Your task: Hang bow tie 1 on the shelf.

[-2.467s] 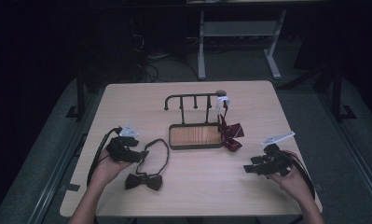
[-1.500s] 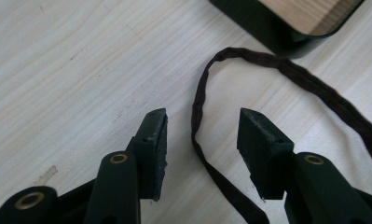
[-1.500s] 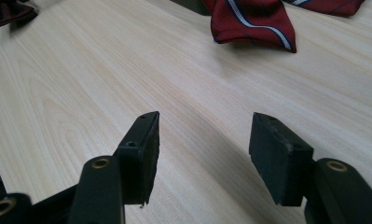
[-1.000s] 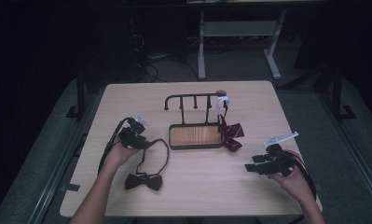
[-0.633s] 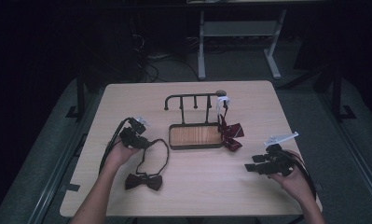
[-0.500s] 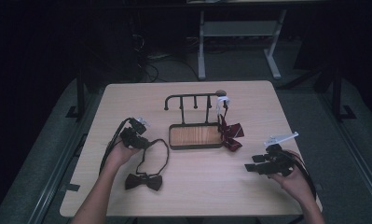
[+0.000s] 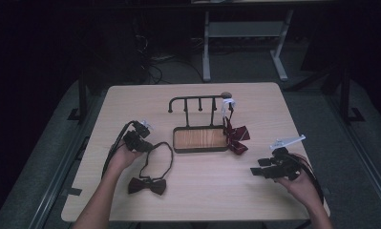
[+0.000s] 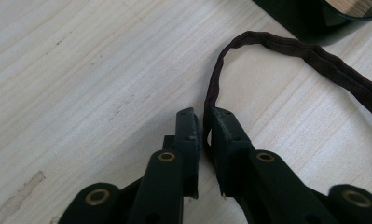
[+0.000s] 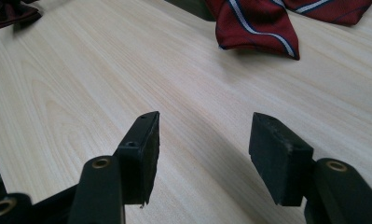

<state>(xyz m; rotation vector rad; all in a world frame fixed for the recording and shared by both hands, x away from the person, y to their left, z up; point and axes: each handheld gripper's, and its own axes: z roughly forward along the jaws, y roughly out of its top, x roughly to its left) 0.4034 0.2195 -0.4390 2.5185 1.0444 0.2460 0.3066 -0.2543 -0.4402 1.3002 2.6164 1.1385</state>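
Observation:
A dark bow tie (image 7: 147, 185) lies near the table's front left, and its thin strap (image 7: 165, 151) loops up toward the rack. My left gripper (image 7: 149, 146) sits at the loop's left side. In the left gripper view its jaws (image 8: 203, 116) have just been closing and now pinch the strap (image 8: 314, 56) between the pads. A red striped bow tie (image 7: 236, 136) hangs off the rack's right end and rests on the table. My right gripper (image 7: 256, 167) hovers at the front right, open, with bare table between its fingers (image 9: 202, 126) and the striped tie (image 9: 256, 25) farther ahead.
A black hook rack (image 7: 197, 101) with a wood-floored tray base (image 7: 200, 149) stands mid-table. A corner of that base (image 8: 314, 18) lies just beyond the strap. The dark bow tie (image 9: 9, 11) shows at the far left of the right gripper view.
My left hand has moved up and right from beside the dark bow tie to the strap loop. The right hand has stayed put.

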